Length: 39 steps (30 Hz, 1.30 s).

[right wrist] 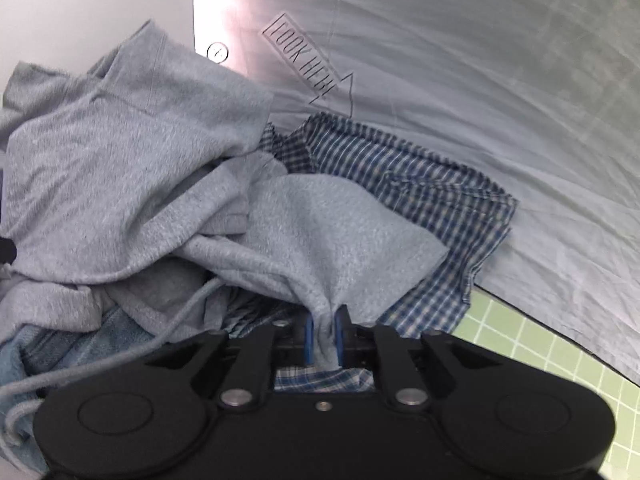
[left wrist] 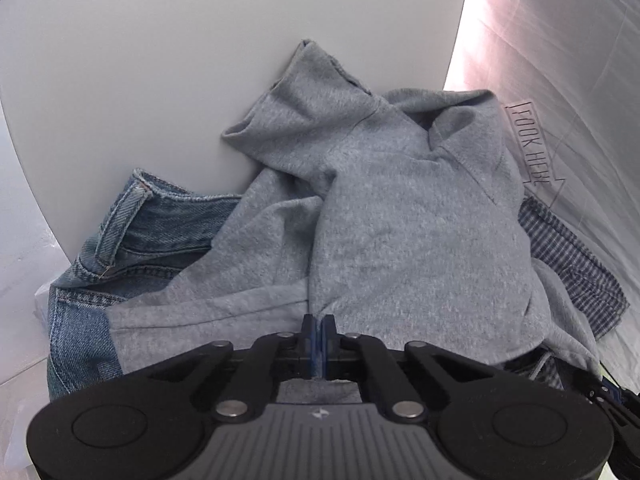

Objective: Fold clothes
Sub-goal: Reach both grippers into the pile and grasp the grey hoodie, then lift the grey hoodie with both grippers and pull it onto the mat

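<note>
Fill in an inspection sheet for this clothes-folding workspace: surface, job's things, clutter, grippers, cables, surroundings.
Surface: wrinkled white sheet printed with a "LOOK HERE" arrow.
Job's things: grey hoodie heaped on top; jeans at its left; checked shirt at its right.
Clutter: nothing seen.
Grippers: left gripper jaws shut on hoodie fabric; right gripper jaws shut on a hoodie fold.
Cables: none; only the hoodie's drawstring.
Surroundings: white wall; green grid mat beside the sheet.
</note>
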{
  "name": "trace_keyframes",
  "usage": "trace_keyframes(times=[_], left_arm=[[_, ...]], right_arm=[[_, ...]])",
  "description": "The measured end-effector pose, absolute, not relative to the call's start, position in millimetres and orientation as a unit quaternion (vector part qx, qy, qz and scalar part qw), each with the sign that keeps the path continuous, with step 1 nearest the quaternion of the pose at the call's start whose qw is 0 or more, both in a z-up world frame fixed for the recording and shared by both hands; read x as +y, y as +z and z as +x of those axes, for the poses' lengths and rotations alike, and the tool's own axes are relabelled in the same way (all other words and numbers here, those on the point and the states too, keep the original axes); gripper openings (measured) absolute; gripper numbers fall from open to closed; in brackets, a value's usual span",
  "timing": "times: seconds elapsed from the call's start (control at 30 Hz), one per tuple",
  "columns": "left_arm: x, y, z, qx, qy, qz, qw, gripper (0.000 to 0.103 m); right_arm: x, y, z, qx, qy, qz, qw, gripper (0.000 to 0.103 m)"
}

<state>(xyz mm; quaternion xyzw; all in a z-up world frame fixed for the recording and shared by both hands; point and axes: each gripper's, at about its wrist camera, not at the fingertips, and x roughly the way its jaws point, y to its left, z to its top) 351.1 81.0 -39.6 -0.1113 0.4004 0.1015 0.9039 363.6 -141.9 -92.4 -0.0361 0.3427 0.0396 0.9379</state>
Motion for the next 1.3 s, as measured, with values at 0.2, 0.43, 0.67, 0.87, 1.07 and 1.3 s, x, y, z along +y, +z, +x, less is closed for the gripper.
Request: trace_keyframes(times=[0.2,0.43,0.67,0.87,1.07,1.3], left_arm=[[61.3,-11.3,309.3,0.392,0.059,-0.102,0.912,0.002],[-7.7,4.4,214.5,0.413,-0.018,-0.083,0.907,0.002],[-104.9,0.2,100.2,0.451,-0.102,-0.032,0.886,0.002],[-190.0,-6.0,3.7,0.477,-0.159,-0.017,0.864,0.002],[-280.8,-22.5,-78.6,0.506,-0.226,-0.027,0.832,0.002],[-381.4,-22.5,-147.6,0.501,-0.347,0.029,0.792,0.002]], right_arm=[[-175.0,-48.2,309.6,0.293,-0.009,-0.046,0.955,0.009],[-258.3,-32.0,190.0,0.294,-0.107,0.004,0.950,0.009],[-348.9,-48.1,27.1,0.311,-0.202,0.035,0.928,0.008],[-428.8,-52.6,-81.9,0.331,-0.260,0.046,0.906,0.008],[-522.0,-47.0,-177.9,0.329,-0.327,0.041,0.885,0.008],[-624.2,-46.6,-276.1,0.308,-0.451,0.065,0.835,0.009]])
